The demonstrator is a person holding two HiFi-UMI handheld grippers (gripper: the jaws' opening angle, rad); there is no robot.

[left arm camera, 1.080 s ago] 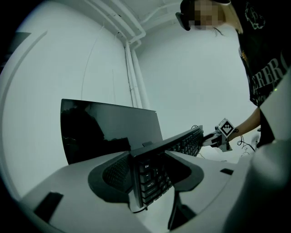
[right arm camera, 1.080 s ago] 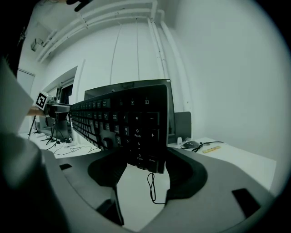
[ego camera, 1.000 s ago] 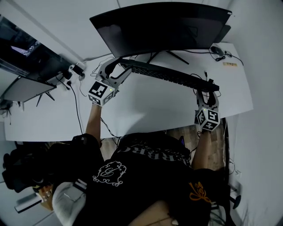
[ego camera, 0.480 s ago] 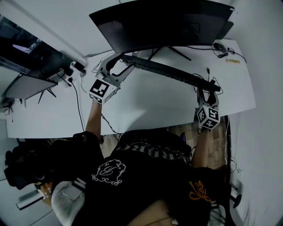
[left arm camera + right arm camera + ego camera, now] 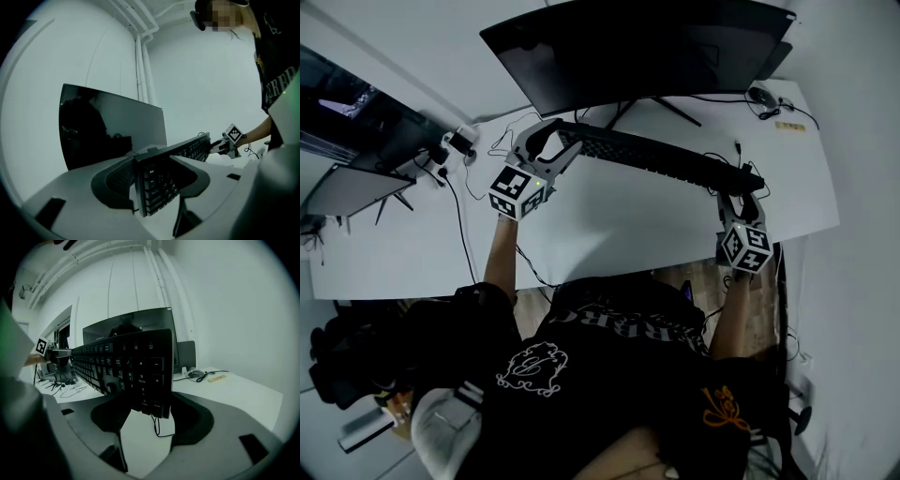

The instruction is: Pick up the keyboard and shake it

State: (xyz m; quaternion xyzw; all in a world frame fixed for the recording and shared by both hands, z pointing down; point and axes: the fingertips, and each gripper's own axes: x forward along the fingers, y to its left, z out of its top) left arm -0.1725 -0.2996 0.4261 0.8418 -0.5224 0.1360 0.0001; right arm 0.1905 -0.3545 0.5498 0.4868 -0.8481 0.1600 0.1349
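Dropped a little at its left end since half a second ago, and rolled back so that the rows of keys show from above again instead of mostly the thin edge: the keyboard (image 5: 661,157). Hardly shifted at its right end.

Held in the air above the white tabletop (image 5: 609,230), clear of it, stretched across in front of the big dark monitor (image 5: 637,47). Slightly slanted in the head view, left end farther from the person than the right. Gripped at both short ends.

Left gripper (image 5: 548,142): jaws clenched on the end with the Esc key, one on the key side and one on the back, with the board standing on edge between them in the left gripper view. Right gripper (image 5: 739,192): jaws clamped on the number-pad end in the same way, with a thin dark cord (image 5: 154,425) looping down below that end, seen in the right gripper view.

Beyond the keyboard, at the far right corner of the tabletop, a mouse (image 5: 759,97) with its own cord and, just beside it, a small yellowish strip (image 5: 787,126). Off to the left, a second dark screen (image 5: 356,122) and, near it, a tangle of cables (image 5: 455,150). At the bottom of the head view, the person's black printed shirt (image 5: 609,375), both arms stretched forward.
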